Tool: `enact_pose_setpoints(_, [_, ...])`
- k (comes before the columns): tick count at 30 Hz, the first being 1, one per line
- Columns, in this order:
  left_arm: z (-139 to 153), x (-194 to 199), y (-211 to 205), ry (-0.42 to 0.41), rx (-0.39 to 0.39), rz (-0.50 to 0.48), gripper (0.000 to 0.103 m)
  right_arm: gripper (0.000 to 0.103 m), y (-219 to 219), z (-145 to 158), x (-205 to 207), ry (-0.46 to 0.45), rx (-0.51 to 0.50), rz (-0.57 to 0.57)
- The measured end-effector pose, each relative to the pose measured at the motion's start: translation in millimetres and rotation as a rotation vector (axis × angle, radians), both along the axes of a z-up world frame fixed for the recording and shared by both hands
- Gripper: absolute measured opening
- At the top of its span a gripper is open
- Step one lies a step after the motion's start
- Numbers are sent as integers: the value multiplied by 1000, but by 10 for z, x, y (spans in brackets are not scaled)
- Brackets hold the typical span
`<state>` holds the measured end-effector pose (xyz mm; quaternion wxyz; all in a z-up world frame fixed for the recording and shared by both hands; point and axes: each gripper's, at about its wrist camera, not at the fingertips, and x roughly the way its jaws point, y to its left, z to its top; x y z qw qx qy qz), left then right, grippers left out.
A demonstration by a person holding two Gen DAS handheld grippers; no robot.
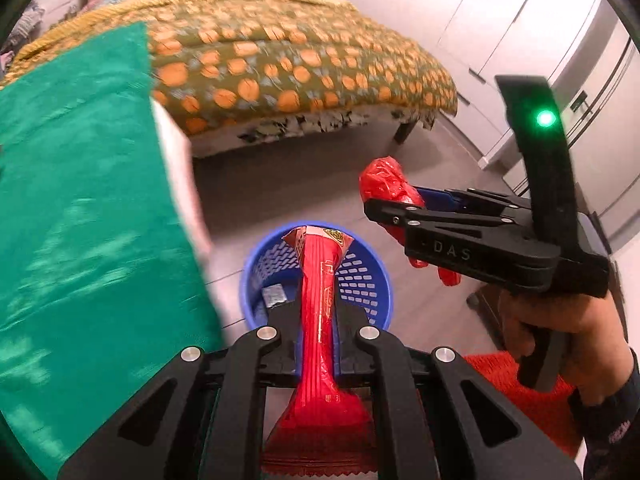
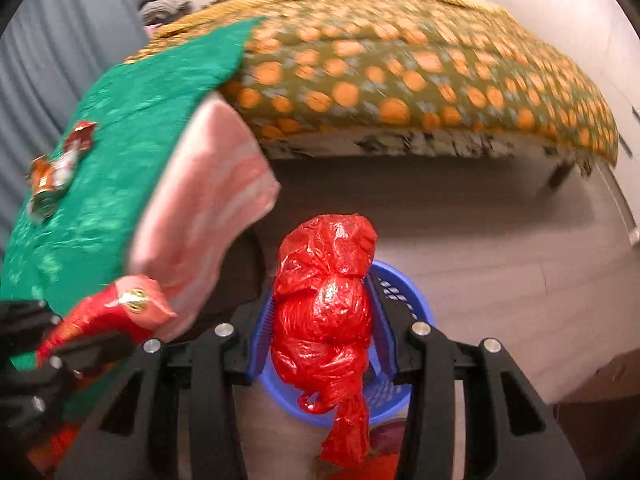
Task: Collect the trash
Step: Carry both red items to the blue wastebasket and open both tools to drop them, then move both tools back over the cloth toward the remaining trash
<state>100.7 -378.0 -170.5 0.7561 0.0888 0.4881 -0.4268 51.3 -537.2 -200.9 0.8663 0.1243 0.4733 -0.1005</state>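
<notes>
My left gripper [image 1: 318, 312] is shut on a long red snack wrapper [image 1: 320, 304] and holds it above a blue perforated basket [image 1: 364, 276] on the floor. A small silver wrapper [image 1: 274, 294] lies inside the basket. My right gripper [image 2: 322, 308] is shut on a crumpled red plastic bag [image 2: 324, 312], also above the basket [image 2: 404, 292]. In the left wrist view the right gripper [image 1: 390, 208] shows at the right with the bag [image 1: 382, 180]. The left gripper with its wrapper [image 2: 112, 312] shows at the lower left of the right wrist view. An orange and white crumpled wrapper [image 2: 60, 168] lies on the green cloth.
A green cloth [image 1: 80, 220] covers a table at the left, with pink fabric [image 2: 208, 208] under its edge. A bed with an orange-dotted cover [image 1: 288, 64] stands behind. White cupboards [image 1: 520, 20] line the right wall. A red mat [image 1: 516, 392] lies on the floor.
</notes>
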Motion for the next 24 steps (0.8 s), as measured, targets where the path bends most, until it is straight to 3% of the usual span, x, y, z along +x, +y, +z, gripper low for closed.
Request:
enact_pose_setpoints(6, [-506, 93, -451, 38, 39, -2, 9, 43, -361, -336, 19, 38, 56, -39])
enact_pose_setpoints(9, [-678, 153, -631, 34, 30, -13, 11, 49, -462, -463, 57, 42, 76, -61])
enact_pose_setpoints(10, [-727, 173, -685, 26, 27, -15, 20, 61, -500, -503, 68, 42, 90, -68])
enact_pose_setpoints(11, [-770, 186, -726, 21, 26, -19, 35, 65, -533, -538, 63, 43, 99, -82])
enact_pose_setpoints(15, [-846, 211, -801, 5, 28, -27, 51, 65, -645, -553, 10, 38, 110, -109])
enact_pose_setpoints(20, [-541, 38, -639, -83, -42, -43, 90, 72, -659, -323, -107, -26, 77, -143])
enact_pose_setpoints(22, [-353, -46, -550, -127, -73, -45, 98, 79, -629, -195, -151, -65, 61, -157])
enact_pose_setpoints(24, [-187, -121, -435, -154, -106, -42, 98, 84, -572, -13, -225, -122, 37, -168])
